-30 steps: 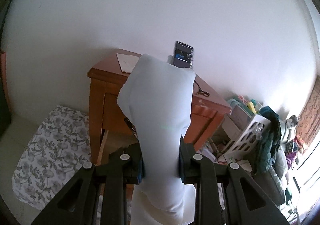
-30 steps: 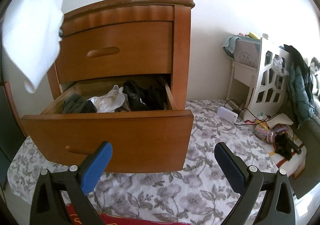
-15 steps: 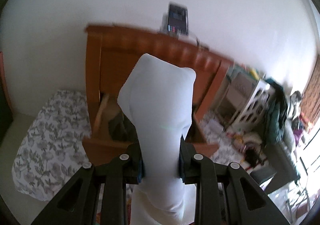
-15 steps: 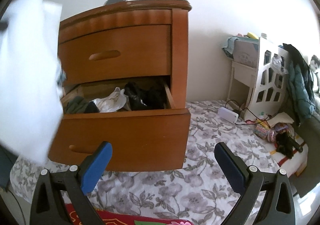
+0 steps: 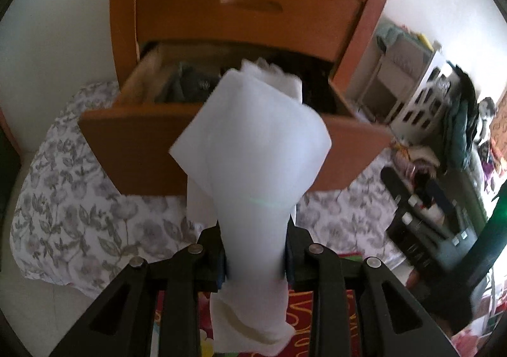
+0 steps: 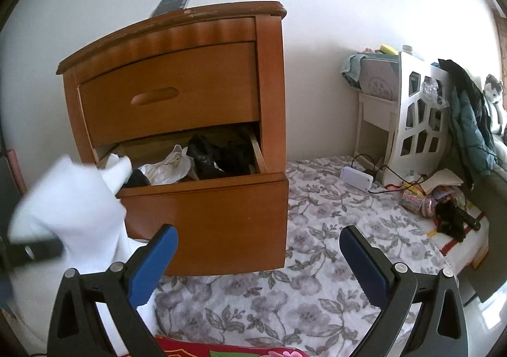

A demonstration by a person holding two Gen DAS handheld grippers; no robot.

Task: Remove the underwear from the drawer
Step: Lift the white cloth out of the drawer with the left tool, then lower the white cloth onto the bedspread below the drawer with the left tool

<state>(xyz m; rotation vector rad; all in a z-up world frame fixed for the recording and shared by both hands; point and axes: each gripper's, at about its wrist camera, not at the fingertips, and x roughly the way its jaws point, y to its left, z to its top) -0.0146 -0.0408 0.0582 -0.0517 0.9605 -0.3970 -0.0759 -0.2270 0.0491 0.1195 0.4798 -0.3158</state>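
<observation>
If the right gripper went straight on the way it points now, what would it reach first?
Probably the floral bedding, with nothing in between. The open right gripper aims just past the front corner of the open lower drawer, whose side may be grazed; depth is unclear. The white garment hangs well off to the side.

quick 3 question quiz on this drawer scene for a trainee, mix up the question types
1. True or false: the left gripper is shut on the white garment.
2. Multiple choice: which drawer of the nightstand is open? A) upper drawer B) lower drawer C) both
3. Fill in: the right gripper has its jaws ____ and holds nothing.

Key: 1 true; 2 B; 3 open
</observation>
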